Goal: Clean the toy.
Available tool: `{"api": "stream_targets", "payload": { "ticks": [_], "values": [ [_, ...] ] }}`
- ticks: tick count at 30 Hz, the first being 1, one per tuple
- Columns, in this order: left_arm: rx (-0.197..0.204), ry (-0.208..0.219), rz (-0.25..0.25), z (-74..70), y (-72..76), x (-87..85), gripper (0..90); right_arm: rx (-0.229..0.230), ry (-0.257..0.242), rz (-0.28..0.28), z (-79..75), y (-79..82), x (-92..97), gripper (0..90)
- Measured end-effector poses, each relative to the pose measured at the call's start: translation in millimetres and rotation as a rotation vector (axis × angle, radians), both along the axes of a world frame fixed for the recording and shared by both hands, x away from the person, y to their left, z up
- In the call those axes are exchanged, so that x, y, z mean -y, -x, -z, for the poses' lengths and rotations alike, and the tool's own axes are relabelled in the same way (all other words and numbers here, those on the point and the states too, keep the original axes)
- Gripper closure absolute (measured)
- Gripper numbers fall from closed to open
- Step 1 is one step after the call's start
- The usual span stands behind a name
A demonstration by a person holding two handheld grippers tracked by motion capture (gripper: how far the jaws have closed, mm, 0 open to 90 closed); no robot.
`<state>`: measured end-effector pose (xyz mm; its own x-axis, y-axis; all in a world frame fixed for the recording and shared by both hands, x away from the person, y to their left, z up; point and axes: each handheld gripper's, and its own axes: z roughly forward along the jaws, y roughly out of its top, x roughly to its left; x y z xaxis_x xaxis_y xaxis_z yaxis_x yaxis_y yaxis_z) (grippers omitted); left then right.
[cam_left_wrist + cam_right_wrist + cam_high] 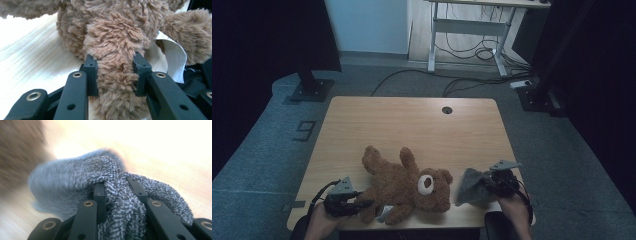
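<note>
Now the left claw (115, 72) clamps a leg of the teddy bear (404, 185). Just right of the teddy bear, the right claw (117, 190) pinches a grey cloth (472, 187).

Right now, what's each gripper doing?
Left gripper: shut on the teddy bear's limb.
Right gripper: shut on the grey cloth.

Right gripper view: teddy bear (17, 152) is a brown blur at the left edge, cut off; surface (175, 150) washed out, grain unreadable. Left gripper view: bear's white tag (172, 57) too blurred to read, its lower end hidden behind the tongs. High view: both forearms cut off at the bottom edge.
</note>
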<state>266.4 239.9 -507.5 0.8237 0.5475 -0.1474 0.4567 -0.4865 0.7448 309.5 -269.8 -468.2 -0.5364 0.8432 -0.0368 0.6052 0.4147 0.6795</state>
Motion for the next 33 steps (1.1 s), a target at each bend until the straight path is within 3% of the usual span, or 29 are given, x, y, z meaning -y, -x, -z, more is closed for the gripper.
{"api": "stream_targets", "payload": {
  "ticks": [3, 4, 5, 8, 15, 19, 24, 26, 27, 29, 33],
  "values": [
    [0.004, 0.002, -0.002, 0.4, -0.3, 0.3, 62.5, 0.048, -0.041, -0.044, -25.0, -2.2, -7.8, 72.3],
    [0.006, 0.001, -0.001, 0.4, -0.2, 0.5, 62.5, 0.048, -0.041, -0.044, -25.0, -2.2, -7.8, 72.3],
    [0.014, -0.003, -0.002, 0.3, 0.2, 0.9, 62.3, 0.069, -0.070, -0.083, -38.9, -6.6, -16.8, 72.2],
    [0.019, -0.004, -0.003, 0.4, 0.3, 1.0, 61.8, 0.092, -0.088, -0.151, -54.6, -16.5, -37.7, 72.2],
    [0.029, -0.002, -0.009, 1.8, 0.4, 1.5, 61.0, 0.114, -0.114, -0.308, -76.5, -40.8, -100.9, 72.1],
    [0.033, -0.003, -0.013, 2.3, 0.5, 2.0, 60.7, 0.078, -0.108, -0.383, -69.3, -53.1, -137.3, 72.1],
    [0.036, -0.005, -0.019, 3.0, 0.5, 2.5, 60.4, -0.007, -0.085, -0.455, -42.0, -59.8, -167.6, 71.9],
    [0.036, -0.004, -0.018, 3.1, 0.5, 2.6, 60.3, -0.018, -0.078, -0.457, -37.8, -60.3, -169.5, 71.8],
    [0.036, -0.004, -0.019, 3.1, 0.6, 2.8, 60.3, -0.042, -0.072, -0.450, -26.7, -62.7, -169.7, 71.7],
    [0.035, -0.002, -0.020, 3.3, 0.4, 3.0, 60.3, -0.063, -0.096, -0.439, -20.5, -65.1, -164.8, 71.6],
    [0.030, 0.003, -0.027, 3.7, -0.1, 3.5, 60.3, -0.059, -0.094, -0.411, -15.9, -66.8, -151.8, 71.5]
  ]
}}
